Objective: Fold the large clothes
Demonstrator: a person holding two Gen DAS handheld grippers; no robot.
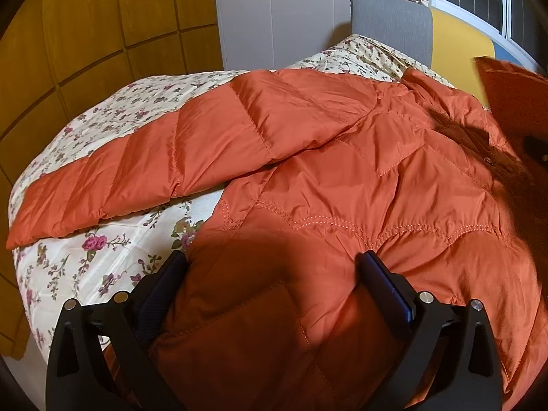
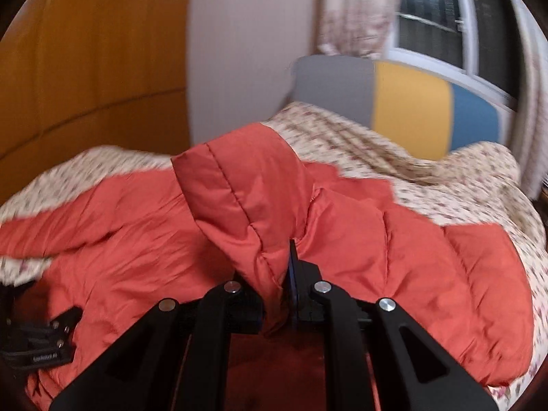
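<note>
An orange quilted jacket [image 1: 342,171] lies spread on a floral bed cover [image 1: 102,267], one sleeve [image 1: 137,171] stretched out to the left. My left gripper [image 1: 274,267] rests low on the jacket's body with its jaws wide apart, fabric lying between them but not pinched. In the right wrist view my right gripper [image 2: 284,260] is shut on a fold of the other sleeve [image 2: 239,188], which stands lifted and draped over the jacket [image 2: 411,257]. The left gripper's body [image 2: 37,339] shows at the lower left of that view.
A grey, yellow and blue headboard [image 2: 376,102] stands at the far end of the bed. A wooden wardrobe [image 1: 85,34] runs along the left side. A window [image 2: 445,17] with a curtain [image 2: 356,10] is at the back right.
</note>
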